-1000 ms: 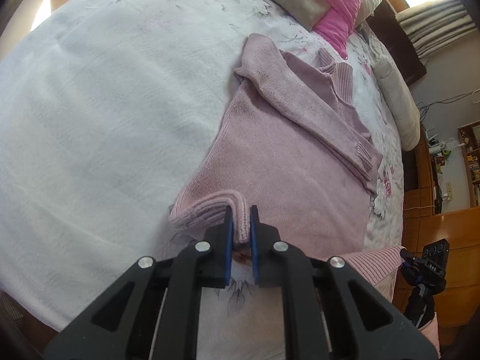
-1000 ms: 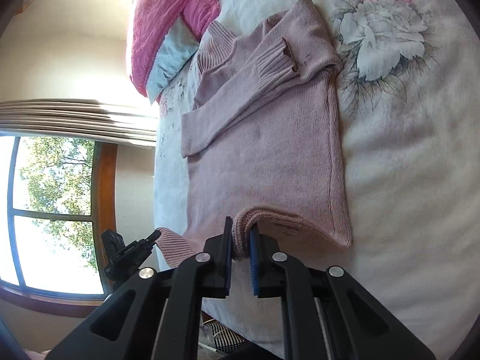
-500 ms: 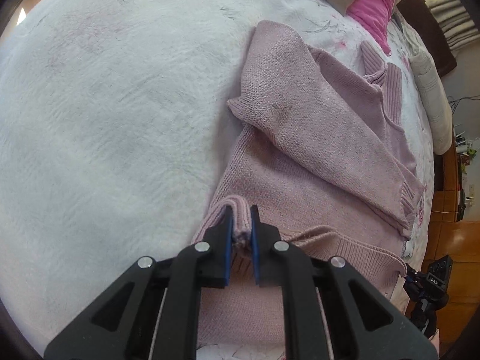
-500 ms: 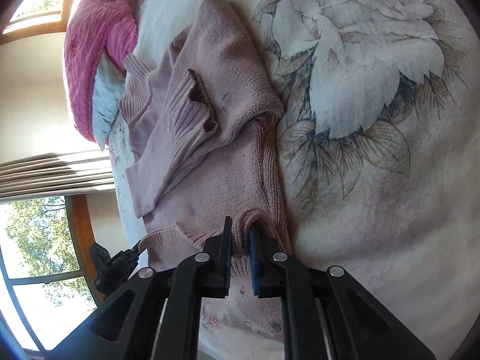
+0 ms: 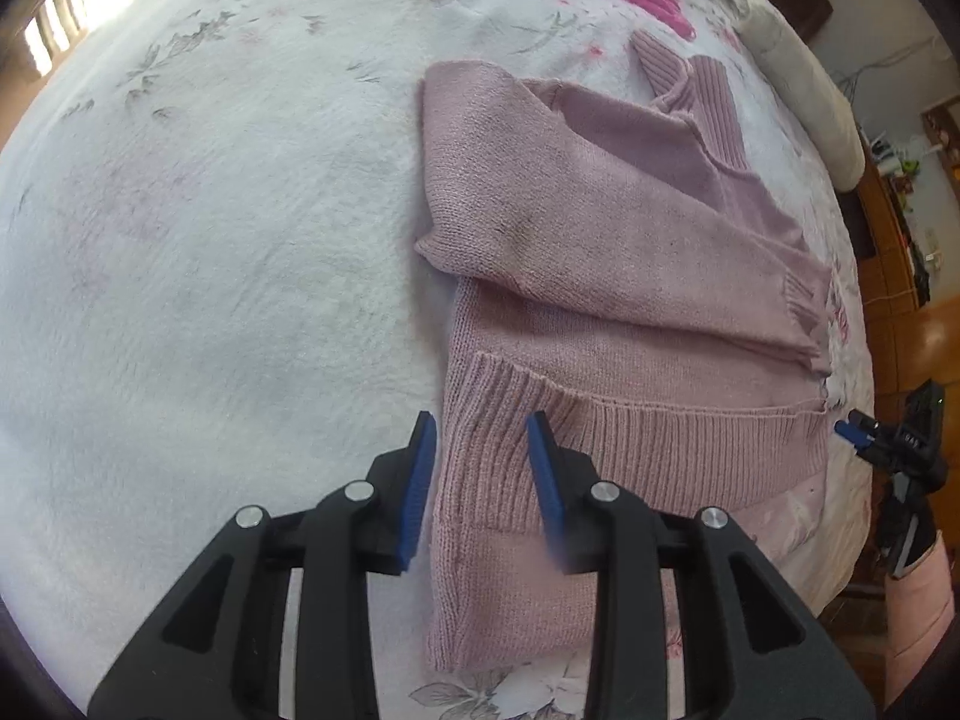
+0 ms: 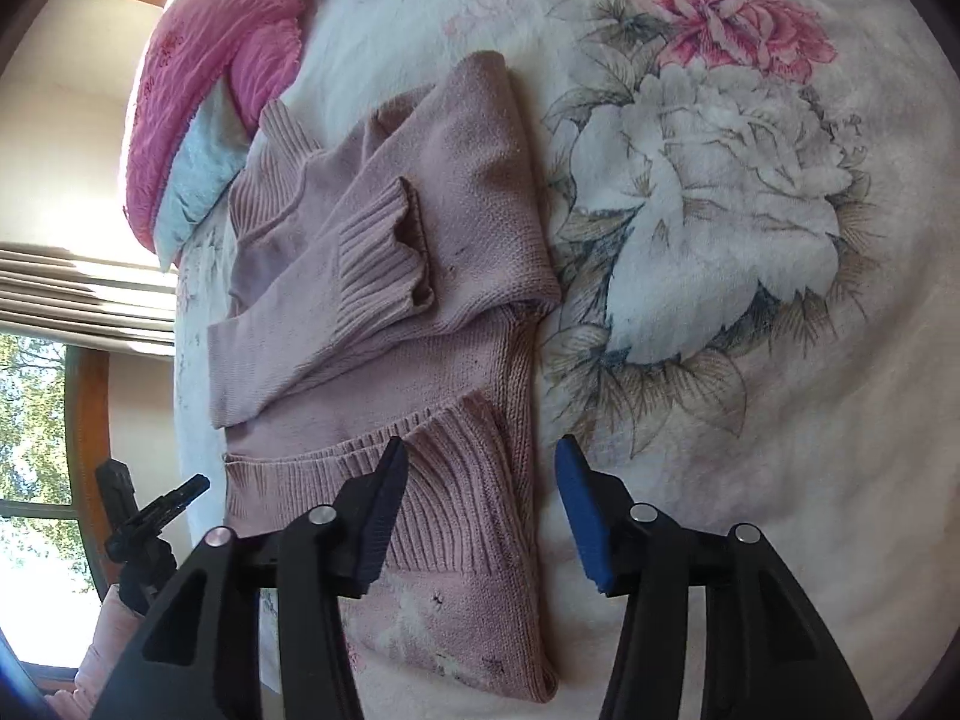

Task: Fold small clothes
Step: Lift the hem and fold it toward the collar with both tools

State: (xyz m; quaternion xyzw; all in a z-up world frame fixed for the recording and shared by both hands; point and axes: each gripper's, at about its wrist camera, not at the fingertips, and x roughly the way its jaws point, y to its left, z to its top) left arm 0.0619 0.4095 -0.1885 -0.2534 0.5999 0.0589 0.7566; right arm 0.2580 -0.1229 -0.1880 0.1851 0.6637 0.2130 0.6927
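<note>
Sweater [image 5: 600, 276] flat on floral bedspread [image 5: 210, 240], ribbed hem folded up toward the sleeves.
Left gripper [image 5: 483, 450] fingers wide, straddling hem's left corner; right gripper [image 6: 480, 474] fingers wide over right corner, nothing held.

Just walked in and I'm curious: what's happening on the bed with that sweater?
A person is folding a pink sweater on a flowered bedspread, using a hand-held tool in each hand. The sleeves lie crossed over the chest and the ribbed hem is folded up over the body. The left tool and right tool are open over the hem corners, gripping nothing.
</note>
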